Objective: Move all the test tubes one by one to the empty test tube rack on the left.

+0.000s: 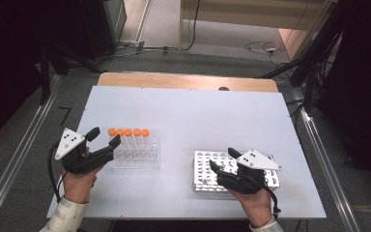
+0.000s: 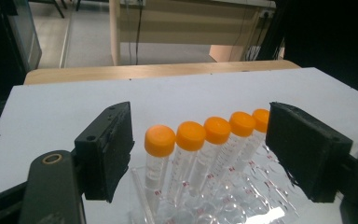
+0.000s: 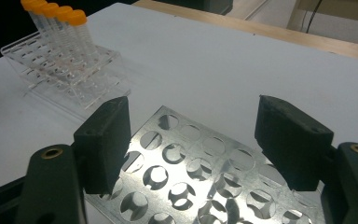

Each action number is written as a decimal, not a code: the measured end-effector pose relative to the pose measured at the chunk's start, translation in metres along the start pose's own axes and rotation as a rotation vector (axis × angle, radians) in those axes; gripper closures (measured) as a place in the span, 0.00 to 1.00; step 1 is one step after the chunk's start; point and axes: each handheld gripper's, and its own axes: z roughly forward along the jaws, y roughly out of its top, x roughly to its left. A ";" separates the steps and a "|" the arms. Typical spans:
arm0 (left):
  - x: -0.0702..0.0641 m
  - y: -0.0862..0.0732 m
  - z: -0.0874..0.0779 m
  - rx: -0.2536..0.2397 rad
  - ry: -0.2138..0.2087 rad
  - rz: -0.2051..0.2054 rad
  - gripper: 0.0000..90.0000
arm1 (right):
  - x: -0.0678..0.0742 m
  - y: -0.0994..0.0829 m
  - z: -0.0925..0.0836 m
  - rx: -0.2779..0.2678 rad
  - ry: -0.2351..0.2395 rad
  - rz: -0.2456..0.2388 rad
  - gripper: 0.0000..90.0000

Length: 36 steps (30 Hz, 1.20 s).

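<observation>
Five orange-capped tubes (image 1: 128, 140) stand in a row along the far side of a clear plastic rack (image 1: 135, 159) on the left half of the white tabletop (image 1: 188, 111). The left gripper (image 1: 104, 137) hovers just beside that rack with its jaws wide apart and nothing between them; in the left gripper view the caps (image 2: 190, 135) sit framed between the two black pads. The right gripper (image 1: 221, 159) hangs over the near part of a metal rack with round holes (image 1: 207, 166) on the right half, jaws also spread wide and empty.

The step in hand looks like picking one tube out of the clear rack. To do it well, line the left gripper up on the nearest tube (image 2: 159, 154) alone, so the neighbouring cap stays outside the pads. Come in just below the cap, close gently, and lift straight up along the tube's own slant so the light plastic rack does not tip or drag along
</observation>
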 end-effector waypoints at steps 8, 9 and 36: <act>-0.008 -0.007 -0.012 0.004 -0.012 0.021 0.20 | -0.005 -0.002 -0.003 -0.005 -0.009 0.006 0.28; -0.009 -0.007 -0.012 0.004 -0.014 0.022 0.19 | -0.005 -0.002 -0.003 -0.008 -0.009 0.004 0.28; -0.019 -0.023 -0.029 0.008 -0.009 0.055 0.13 | -0.027 -0.011 -0.019 -0.017 -0.062 0.035 0.28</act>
